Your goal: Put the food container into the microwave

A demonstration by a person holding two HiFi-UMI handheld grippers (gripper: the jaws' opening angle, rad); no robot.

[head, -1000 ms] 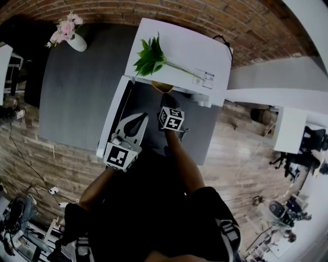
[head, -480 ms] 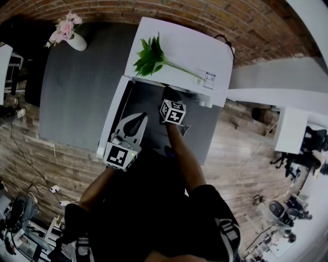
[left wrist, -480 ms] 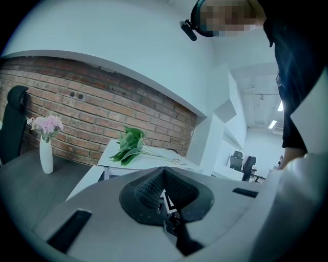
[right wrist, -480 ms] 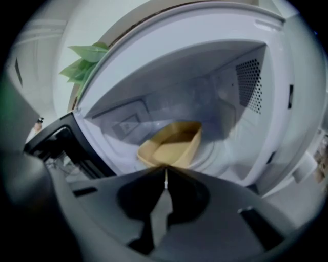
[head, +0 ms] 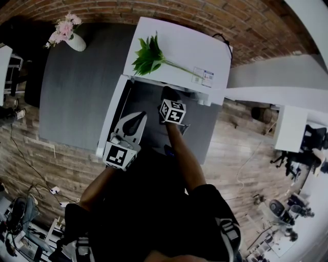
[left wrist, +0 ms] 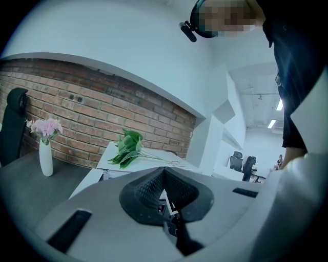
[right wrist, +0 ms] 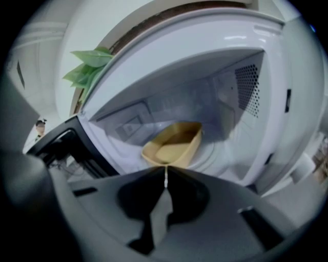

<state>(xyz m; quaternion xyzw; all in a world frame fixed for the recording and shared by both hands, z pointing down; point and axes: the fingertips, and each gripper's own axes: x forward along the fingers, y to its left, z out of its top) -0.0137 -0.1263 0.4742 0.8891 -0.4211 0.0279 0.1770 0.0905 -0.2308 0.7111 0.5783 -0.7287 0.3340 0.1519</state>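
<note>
Forward since the earlier frame, the right gripper (right wrist: 165, 169) had been pushed, its jaws pinched on the near rim of the food container (right wrist: 174, 146), held inside the microwave (right wrist: 256, 87). The container was judged light, thin-walled and best gripped at its rim. The left gripper (left wrist: 164, 174) was pressed together, empty. A grey table (head: 72, 87) and brick wall (head: 102, 7) were seen.

Head view: overhead. Right tool view: close into microwave (right wrist: 256, 102). Left: toward brick wall (left wrist: 92, 117). Leaves (head: 148, 57) shared.

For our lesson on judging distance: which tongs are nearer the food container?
Right. The right tongs pinch the food container's rim inside the microwave; the left tongs hang back outside, shut and empty.
</note>
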